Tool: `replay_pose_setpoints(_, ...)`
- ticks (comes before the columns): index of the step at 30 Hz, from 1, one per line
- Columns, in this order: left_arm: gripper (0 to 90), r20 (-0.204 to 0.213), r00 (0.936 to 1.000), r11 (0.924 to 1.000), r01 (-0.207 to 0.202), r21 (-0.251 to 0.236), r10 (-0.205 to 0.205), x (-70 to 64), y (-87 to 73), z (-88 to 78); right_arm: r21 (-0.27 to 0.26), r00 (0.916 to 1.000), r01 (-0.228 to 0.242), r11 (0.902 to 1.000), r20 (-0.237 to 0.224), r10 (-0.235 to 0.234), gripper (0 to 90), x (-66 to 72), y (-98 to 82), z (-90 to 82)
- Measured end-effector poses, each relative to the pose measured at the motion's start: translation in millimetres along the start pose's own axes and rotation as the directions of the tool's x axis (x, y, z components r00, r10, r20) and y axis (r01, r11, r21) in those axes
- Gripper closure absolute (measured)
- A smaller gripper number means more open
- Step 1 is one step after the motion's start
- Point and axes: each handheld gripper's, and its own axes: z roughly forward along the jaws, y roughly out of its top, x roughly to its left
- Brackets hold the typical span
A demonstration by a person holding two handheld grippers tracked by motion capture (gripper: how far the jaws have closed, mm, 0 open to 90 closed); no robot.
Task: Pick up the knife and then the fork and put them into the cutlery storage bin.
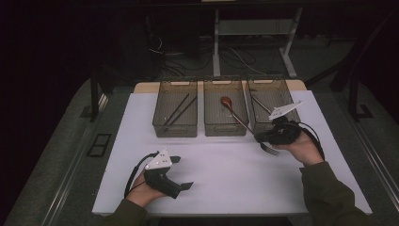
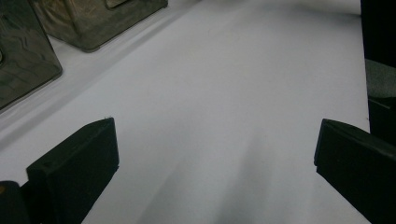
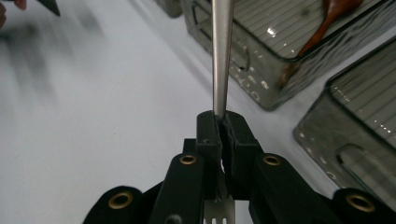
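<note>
My right gripper [image 1: 260, 138] is shut on a metal fork [image 1: 269, 149] just in front of the bins, held off the white table [image 1: 226, 169]. In the right gripper view the jaws [image 3: 223, 128] pinch the fork's neck; its tines [image 3: 219, 215] point back toward the hand and its handle [image 3: 220, 51] runs out toward the middle bin [image 3: 261, 88]. A brown wooden spoon [image 1: 226, 100] lies in that bin. My left gripper [image 1: 183, 172] rests low at the front left, open, with nothing between its jaws [image 2: 215, 158].
Three clear bins stand in a row at the table's far side. The left bin [image 1: 175, 127] holds dark chopsticks [image 1: 179, 109], and the right bin [image 1: 263, 84] holds a thin utensil [image 1: 261, 104]. A table leg [image 1: 216, 42] stands behind.
</note>
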Motion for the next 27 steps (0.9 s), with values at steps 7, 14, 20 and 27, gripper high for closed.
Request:
replay_pose_setpoints(7, 0.0, 0.002, 1.0, 1.0, -0.002, 0.001, 0.002, -0.1, -0.1, 0.2, -0.069, 0.998, -0.038, 0.9969, 0.047, 0.041, 85.9, -6.1, 1.6, -12.6)
replay_pose_setpoints(14, 0.0, 0.004, 1.0, 1.0, -0.004, 0.005, 0.004, -0.4, 0.0, 1.0, -0.132, 0.9904, -0.082, 0.9879, 0.1, 0.095, 85.9, -16.4, -0.1, -25.8)
replay_pose_setpoints(20, 0.0, 0.004, 1.0, 1.0, 0.0, 0.004, 0.0, -0.2, -0.2, 1.6, -0.174, 0.9791, -0.106, 0.979, 0.153, 0.134, 85.9, -29.9, 1.1, -34.4)
replay_pose_setpoints(27, 0.0, 0.004, 1.0, 1.0, -0.001, 0.008, 0.001, -0.2, 0.0, 1.5, -0.215, 0.963, -0.136, 0.967, 0.201, 0.18, 85.9, -49.7, 6.2, -40.7)
